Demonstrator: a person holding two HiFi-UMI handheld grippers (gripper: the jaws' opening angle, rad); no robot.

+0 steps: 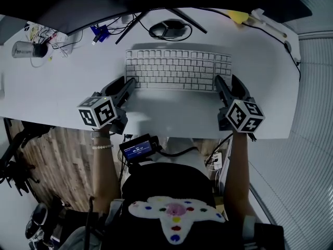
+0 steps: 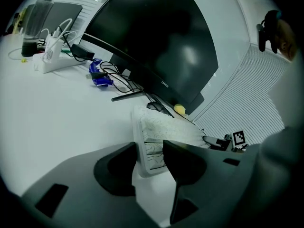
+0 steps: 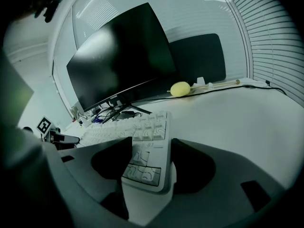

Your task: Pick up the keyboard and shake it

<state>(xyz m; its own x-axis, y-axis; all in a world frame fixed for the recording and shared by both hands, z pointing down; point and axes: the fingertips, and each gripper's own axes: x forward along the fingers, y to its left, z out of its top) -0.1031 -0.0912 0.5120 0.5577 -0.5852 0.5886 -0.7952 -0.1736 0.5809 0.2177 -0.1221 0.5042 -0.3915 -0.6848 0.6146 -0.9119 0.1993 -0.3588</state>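
On the white desk, near its middle and just on the near side of the monitor stand, the keyboard is seen lying flat and square to the desk's near edge. No gap beneath it can be made out. Its two near corners have been taken from either side. At the near-left corner the left gripper is set with its jaws a moderate way apart. In its own view the corner fills the space between them, one jaw meeting the left edge and the other lying against the keys, so a hold on the keyboard is judged to be in place. At the near-right corner the right gripper is placed in mirror fashion. In its view the corner is likewise enclosed, with one jaw over the end keys and the other hard against the right side. The step in hand is judged to be the end of the grasp, with the lift not yet begun. For the next move an even rise of both ends is called for, so that the board is kept level and is not twisted between the two holds. Enough height must be gained before any shaking. Care is also needed on the far side, where the monitor and a tangle of cables stand close. Since only the corners are held, a slip is thought possible if the shaking is begun too sharply.
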